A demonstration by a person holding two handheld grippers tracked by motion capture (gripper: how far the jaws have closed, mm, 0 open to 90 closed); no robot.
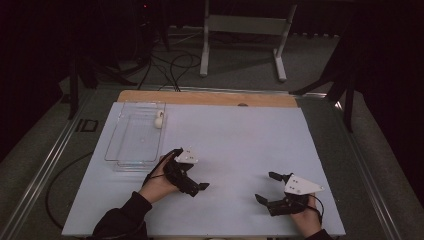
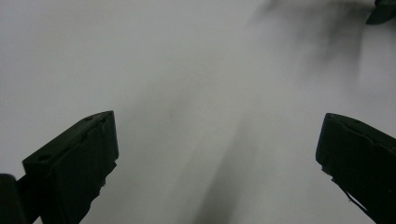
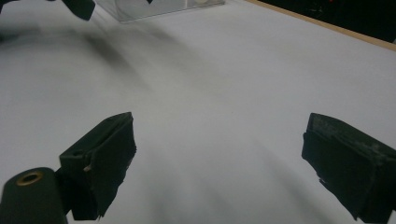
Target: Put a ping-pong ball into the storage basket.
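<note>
Clear tray far-left on table, both grippers spread apart, empty, nearer

The left gripper sits low at the near left, held in the left hand, with a dark sleeve coming in from the bottom edge. Its jaws point toward the right and stand wide apart, nothing between them. The right gripper is held in the right hand at the near right. Its jaws point left, toward the other gripper, also spread wide and empty. The two grippers are well apart.
</note>
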